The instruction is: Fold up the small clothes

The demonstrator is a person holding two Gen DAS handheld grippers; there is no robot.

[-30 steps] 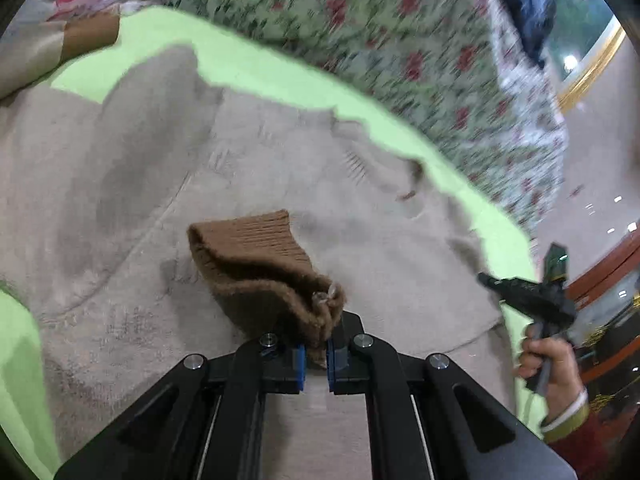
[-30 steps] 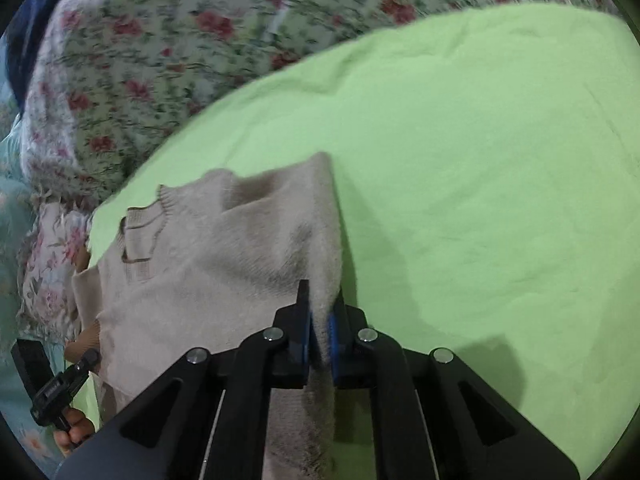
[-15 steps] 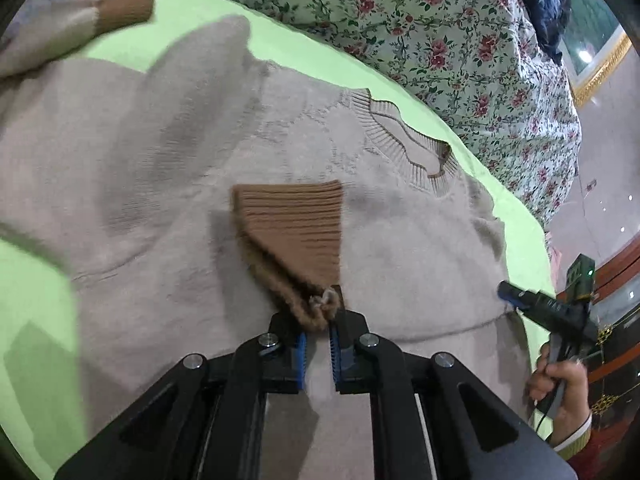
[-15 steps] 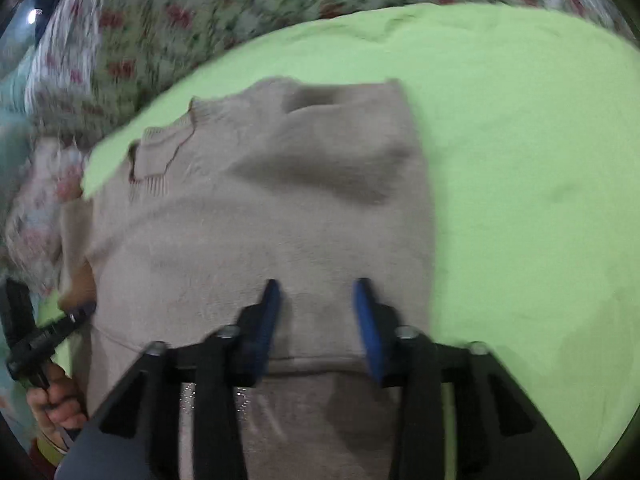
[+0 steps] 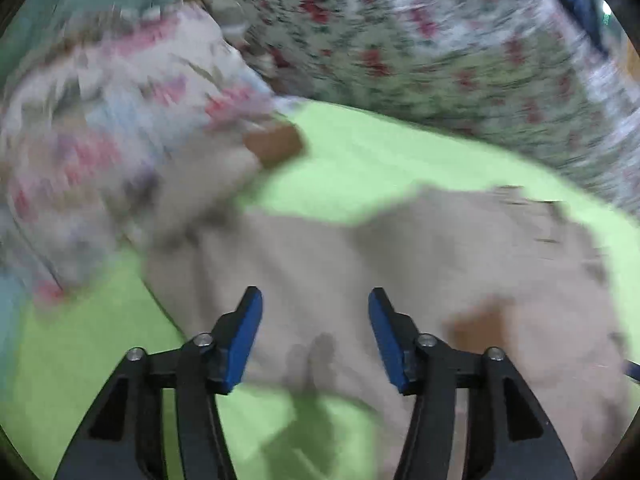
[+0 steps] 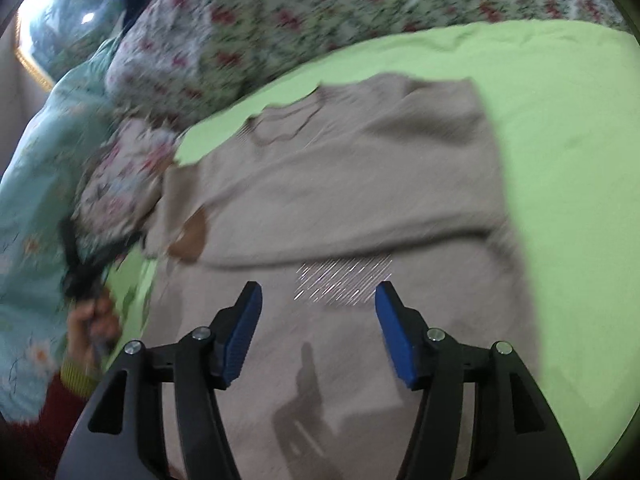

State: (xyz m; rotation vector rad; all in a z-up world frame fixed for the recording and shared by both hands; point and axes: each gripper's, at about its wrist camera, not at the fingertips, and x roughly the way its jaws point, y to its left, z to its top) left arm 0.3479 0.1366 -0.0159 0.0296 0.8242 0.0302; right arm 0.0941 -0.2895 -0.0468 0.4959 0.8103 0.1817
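- Sweater (image 6: 352, 200) now free of both tools, lying flat on the green bed sheet (image 6: 560, 160), collar toward the floral quilt (image 6: 280, 20)
- Left tool (image 5: 315, 328): a second ago clamped on the brown ribbed cuff, now with jaws opening and nothing between the pads, only beige knit below
- Right tool (image 6: 319, 322): a second ago pinched on the sweater's side edge, now likewise opening, empty, hanging over the lower body of the garment
- Brown cuff (image 6: 192, 236) dropped near the sweater's left edge in the right wrist view; one sleeve laid across the body, its lower edge making a ridge across the garment
- Second brown cuff (image 5: 276, 144) seen in the left wrist view, off to the side by a floral pillow (image 5: 120, 120), that sleeve looks not yet brought in
- Hand (image 6: 92, 320) on the left tool's handle visible at the left edge of the right wrist view, blurred
- Judged: one sleeve fold just finished and released; other sleeve and the body fold likely still to do
- Containers: none in view, no basket or box; nothing to report inside any
- Heavy motion blur in both views, fine detail of the knit hard to tell
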